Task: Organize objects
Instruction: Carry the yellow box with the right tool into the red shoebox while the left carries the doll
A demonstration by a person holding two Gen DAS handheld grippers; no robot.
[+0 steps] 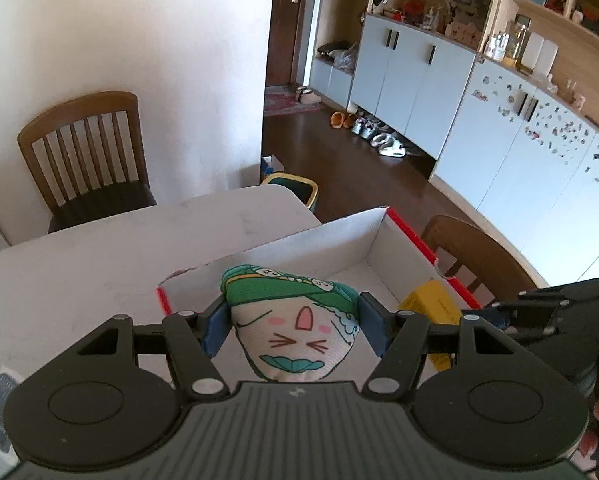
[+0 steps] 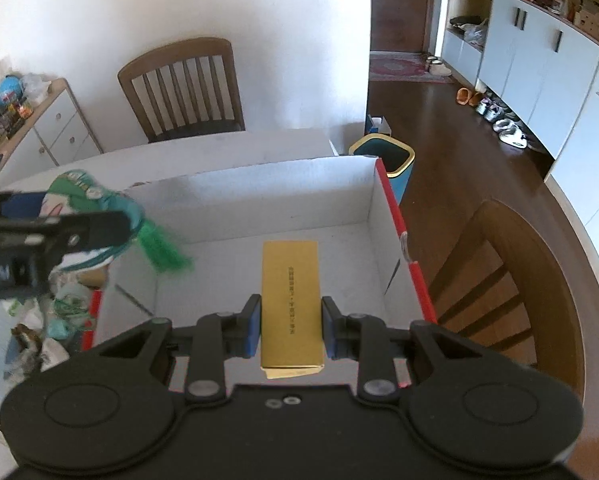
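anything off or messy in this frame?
Mostly tidy. The one messy spot is a heap of small crumpled items on the table left of the box. The left claw grips a plush toy above the box's near corner; the right claw has a yellow carton between its fingers.

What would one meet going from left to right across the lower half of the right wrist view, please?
Left gripper holding the cloth toy → green tassel → yellow box in the cardboard box → wooden chair.
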